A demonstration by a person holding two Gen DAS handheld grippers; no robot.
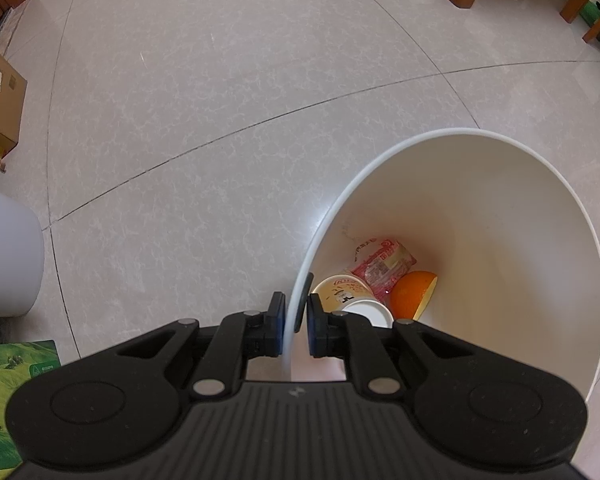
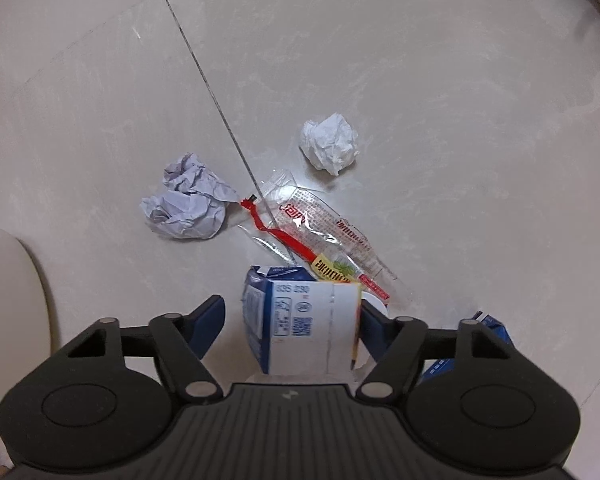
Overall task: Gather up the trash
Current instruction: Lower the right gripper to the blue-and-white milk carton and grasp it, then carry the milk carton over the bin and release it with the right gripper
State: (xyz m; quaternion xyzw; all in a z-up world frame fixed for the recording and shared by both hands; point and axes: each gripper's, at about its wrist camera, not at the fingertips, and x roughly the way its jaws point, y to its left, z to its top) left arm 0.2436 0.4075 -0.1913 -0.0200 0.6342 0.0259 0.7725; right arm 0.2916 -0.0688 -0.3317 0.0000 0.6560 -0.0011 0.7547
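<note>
Trash on the floor: we see a blue and white carton [image 2: 300, 328], a clear printed wrapper [image 2: 324, 232] and two crumpled paper balls [image 2: 186, 208] [image 2: 330, 144] lying near one another on the pale tiled floor [image 2: 420, 80].
Trash in the bin: a paper cup [image 1: 350, 294], a red wrapper [image 1: 382, 266] and an orange piece [image 1: 414, 294] lie at the bottom of our white bin [image 1: 500, 220].
Left gripper [image 1: 296, 330]: we pinch the bin's near rim, one pad outside, one inside.
Right gripper [image 2: 290, 324]: it points down and straddles the carton; the right pad looks against the carton's side, the left pad stands clear, so the carton is not clamped.
Second blue carton [image 2: 488, 332]: it sits just right of our right gripper, mostly hidden.
</note>
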